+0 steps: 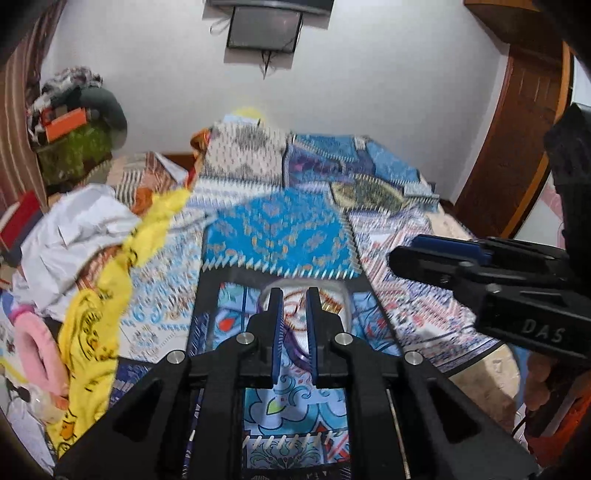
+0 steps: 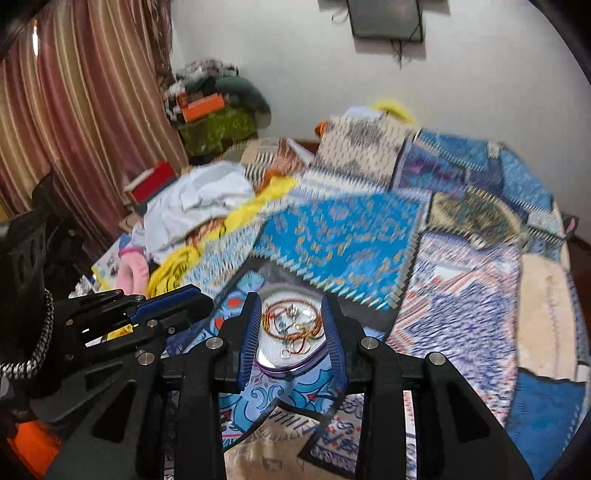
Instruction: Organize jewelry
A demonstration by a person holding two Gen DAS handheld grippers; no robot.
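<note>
A clear round container (image 2: 295, 370) with a purple rim lies on the patchwork quilt (image 2: 351, 236). In it are tangled orange and gold chains with small silver pieces (image 2: 291, 325). My right gripper (image 2: 290, 299) hovers above it, open, its blue pads framing the container without touching it. In the left wrist view the container (image 1: 343, 295) and the chains (image 1: 330, 306) show just beyond my left gripper (image 1: 294, 295). That gripper's jaws stand a narrow gap apart with nothing pressed between them. Each gripper shows in the other's view: the right gripper (image 1: 406, 254) and the left gripper (image 2: 199, 295).
A yellow printed cloth (image 1: 96, 332), a white garment (image 1: 74, 229) and a pink soft item (image 1: 33, 343) are heaped on the bed's left side. Striped curtains (image 2: 74, 110) hang at the left. A wooden door (image 1: 517, 147) stands at the right, a screen (image 1: 264, 31) on the far wall.
</note>
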